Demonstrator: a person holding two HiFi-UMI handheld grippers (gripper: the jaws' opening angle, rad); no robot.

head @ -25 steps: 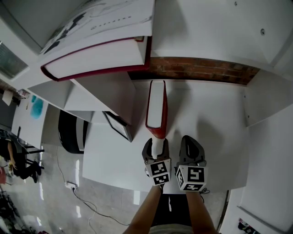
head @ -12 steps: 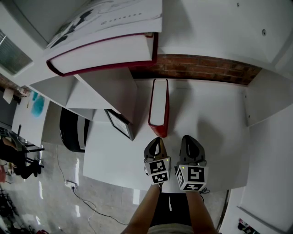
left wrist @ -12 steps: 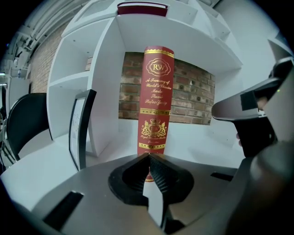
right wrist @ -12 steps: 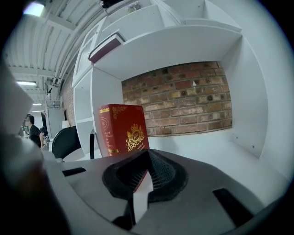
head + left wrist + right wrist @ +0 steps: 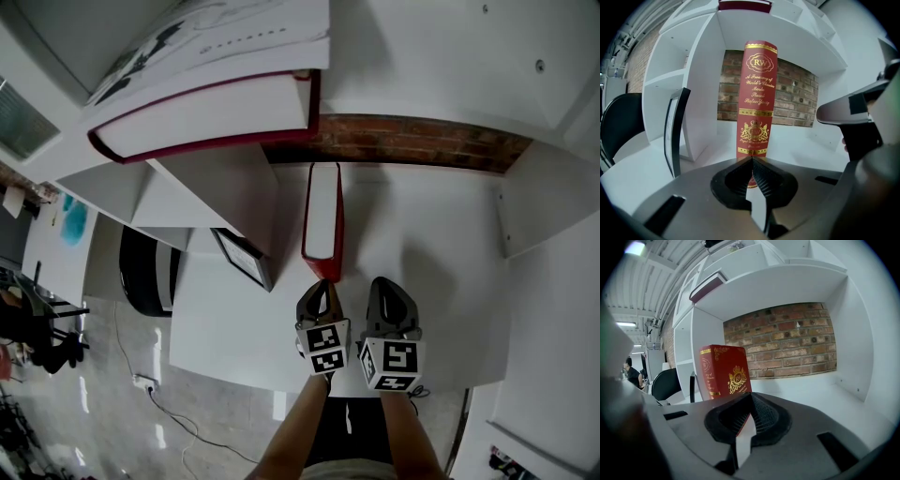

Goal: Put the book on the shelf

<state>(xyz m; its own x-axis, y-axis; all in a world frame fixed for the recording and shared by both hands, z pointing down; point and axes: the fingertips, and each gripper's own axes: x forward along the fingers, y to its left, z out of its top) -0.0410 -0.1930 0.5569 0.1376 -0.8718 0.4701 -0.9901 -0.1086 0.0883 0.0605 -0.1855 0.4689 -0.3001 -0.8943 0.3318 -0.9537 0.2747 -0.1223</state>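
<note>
A red book with gold print [image 5: 322, 217] stands upright on the white shelf board [image 5: 422, 244], spine toward me. In the left gripper view its spine [image 5: 756, 93] rises straight ahead of the jaws. My left gripper [image 5: 320, 289] sits just in front of the book's near end, shut with nothing between its pads [image 5: 752, 161]. My right gripper [image 5: 389, 286] hovers beside it to the right, also shut and empty [image 5: 750, 398]. From the right gripper view the book [image 5: 724, 371] is ahead and to the left.
A second large red book [image 5: 202, 117] lies flat on the shelf above. A dark picture frame [image 5: 242, 256] leans at the left divider [image 5: 675, 131]. A brick wall [image 5: 412, 141] backs the compartment. A black chair [image 5: 148, 272] stands to the left below.
The left gripper, open around the book's near end a second ago, has let go, shut, and drawn slightly back. The book stands on its own. The right gripper has stayed put.
</note>
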